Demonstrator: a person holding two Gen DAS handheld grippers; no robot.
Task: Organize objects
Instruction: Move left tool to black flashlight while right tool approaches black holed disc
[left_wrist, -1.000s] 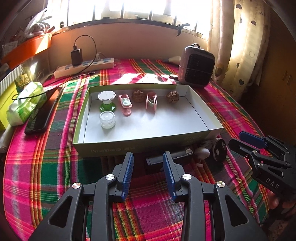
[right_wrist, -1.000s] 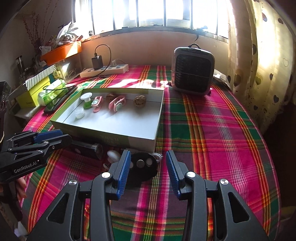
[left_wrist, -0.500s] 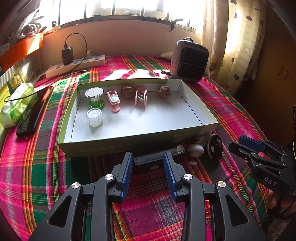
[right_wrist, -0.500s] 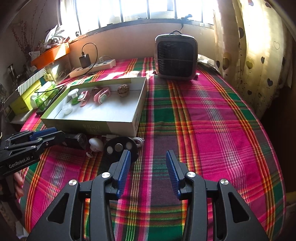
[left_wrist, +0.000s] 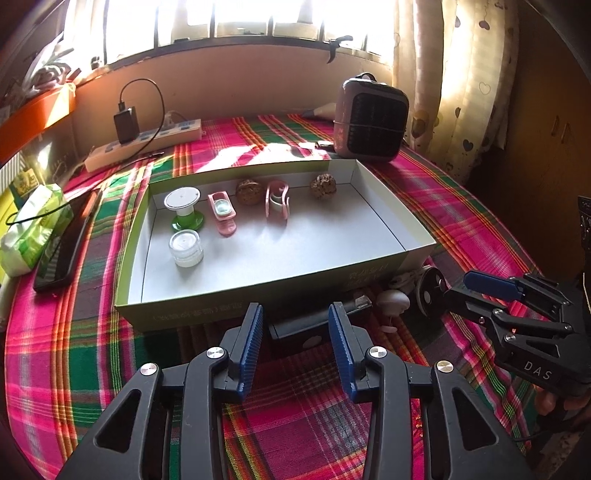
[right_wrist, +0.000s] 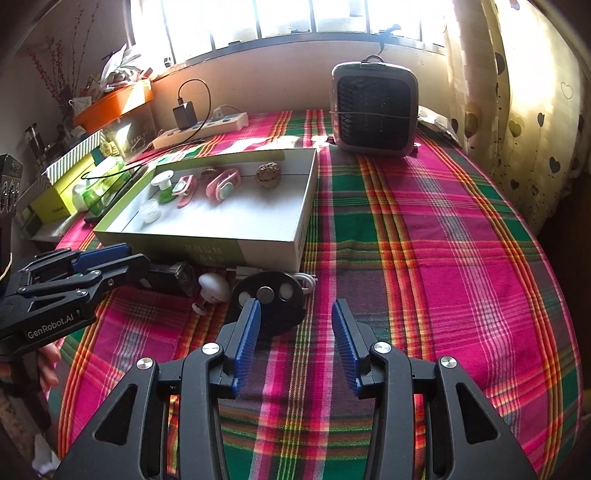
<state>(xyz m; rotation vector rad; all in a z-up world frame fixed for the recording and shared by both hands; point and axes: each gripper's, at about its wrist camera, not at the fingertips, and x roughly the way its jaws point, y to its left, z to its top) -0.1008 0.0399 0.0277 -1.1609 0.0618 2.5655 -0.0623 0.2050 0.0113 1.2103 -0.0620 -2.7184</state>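
Observation:
A shallow green-and-white box (left_wrist: 258, 295) holds a green spool (left_wrist: 183, 208), a small glass jar (left_wrist: 185, 247), two pink clips (left_wrist: 221, 212) and two walnuts (left_wrist: 249, 192). In front of the box lie a black rectangular block (left_wrist: 314, 325), a white mushroom-shaped piece (left_wrist: 393, 299) and a black disc (right_wrist: 269, 295) with three round spots. My left gripper (left_wrist: 295, 332) hovers just short of the block. Its jaws are opening and nothing is between them. My right gripper (right_wrist: 295, 332) is open and empty, with the disc just beyond its left fingertip.
A grey heater (right_wrist: 373, 107) stands at the back right of the plaid tablecloth. A power strip (left_wrist: 147, 142) with a charger lies at the back. A phone (left_wrist: 62, 243) and a tissue pack (left_wrist: 33, 229) sit left of the box. The table drops off at right by the curtain.
The left jaws have spread wider. The left view has shifted so the black block sits straight ahead. The disc has slid from between the right fingers to beside the left one.

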